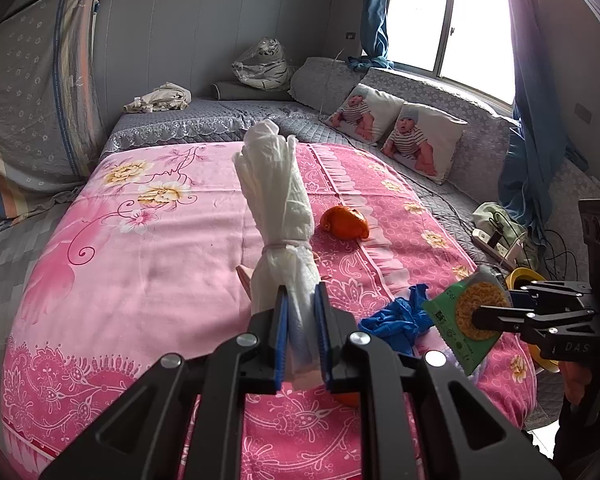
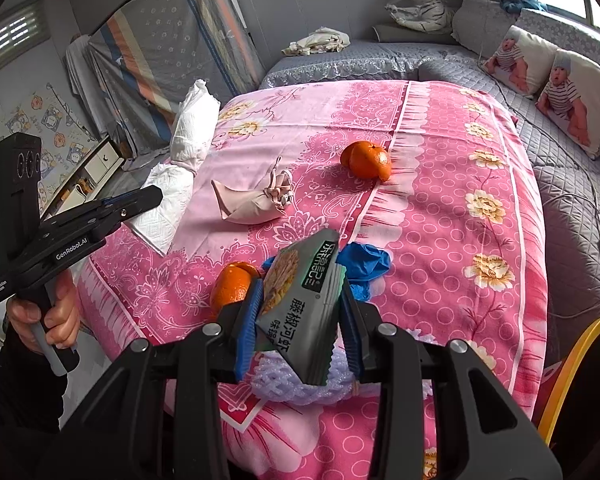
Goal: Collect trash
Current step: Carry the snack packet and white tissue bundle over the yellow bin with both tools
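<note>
Left gripper (image 1: 303, 320): jaws narrow, clamped on the lower end of a white paper towel bundle (image 1: 278, 200). Bundle stands near upright above the bed (image 1: 160, 248), long axis vertical, free end pointing up and slightly away; a thin band cinches it partway up. In the right wrist view the same bundle (image 2: 188, 136) hangs over the bed's left edge, held clear of the cover.

Right gripper (image 2: 300, 320): jaws closed on a green-grey snack packet (image 2: 300, 304), gripped across its width. Packet's long axis runs forward along the fingers, top edge tilted up and away. From the left wrist view the packet (image 1: 466, 320) sits off the bed's right side, face toward the camera.

On the pink cover: orange peel (image 2: 366, 159) mid-bed, a folded pink wrapper (image 2: 256, 200) lying flat, a crumpled blue glove (image 2: 364, 266) just beyond the packet, another orange piece (image 2: 232, 284) beside the right jaws.
</note>
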A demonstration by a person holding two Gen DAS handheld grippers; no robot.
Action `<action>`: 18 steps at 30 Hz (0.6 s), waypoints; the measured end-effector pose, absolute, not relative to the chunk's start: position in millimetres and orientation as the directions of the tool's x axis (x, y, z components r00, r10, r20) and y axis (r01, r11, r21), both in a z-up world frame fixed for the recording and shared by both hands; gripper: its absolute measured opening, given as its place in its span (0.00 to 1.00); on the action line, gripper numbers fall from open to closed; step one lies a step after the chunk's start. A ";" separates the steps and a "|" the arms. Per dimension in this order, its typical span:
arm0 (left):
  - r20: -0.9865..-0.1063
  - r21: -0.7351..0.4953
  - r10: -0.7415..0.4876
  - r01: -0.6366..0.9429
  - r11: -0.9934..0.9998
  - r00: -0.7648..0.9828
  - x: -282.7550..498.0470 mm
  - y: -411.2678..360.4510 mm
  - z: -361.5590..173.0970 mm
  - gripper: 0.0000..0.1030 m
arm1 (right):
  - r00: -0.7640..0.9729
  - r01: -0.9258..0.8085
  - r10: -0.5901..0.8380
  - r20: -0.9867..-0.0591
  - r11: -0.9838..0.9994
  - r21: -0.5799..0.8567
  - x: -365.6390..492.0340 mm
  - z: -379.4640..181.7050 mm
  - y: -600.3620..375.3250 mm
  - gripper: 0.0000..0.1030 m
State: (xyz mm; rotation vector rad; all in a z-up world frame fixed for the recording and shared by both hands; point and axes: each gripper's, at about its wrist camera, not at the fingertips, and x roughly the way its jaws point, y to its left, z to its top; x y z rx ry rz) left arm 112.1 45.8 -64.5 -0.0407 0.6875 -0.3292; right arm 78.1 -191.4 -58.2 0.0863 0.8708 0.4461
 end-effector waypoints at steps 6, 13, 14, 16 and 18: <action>-0.614 -0.144 -0.322 0.299 0.943 0.721 111.0 39.9 -62.9 0.12 | 0.573 -0.325 0.408 -0.711 0.909 0.260 77.4 -57.0 -199.8 0.33; -0.609 -0.143 -0.344 0.328 0.934 0.715 109.9 28.2 -60.9 0.12 | 0.587 -0.300 0.400 -0.704 0.915 0.270 77.7 -56.7 -212.5 0.33; -0.608 -0.142 -0.347 0.332 0.932 0.714 109.5 26.0 -60.4 0.12 | 0.589 -0.296 0.399 -0.703 0.915 0.272 77.8 -56.7 -214.5 0.33; -0.607 -0.142 -0.355 0.342 0.929 0.711 108.8 21.4 -59.9 0.12 | 0.592 -0.290 0.397 -0.701 0.917 0.274 77.7 -56.8 -218.0 0.33; -0.606 -0.141 -0.361 0.351 0.926 0.709 108.4 16.3 -59.1 0.12 | 0.596 -0.282 0.395 -0.699 0.918 0.278 77.6 -56.9 -221.6 0.33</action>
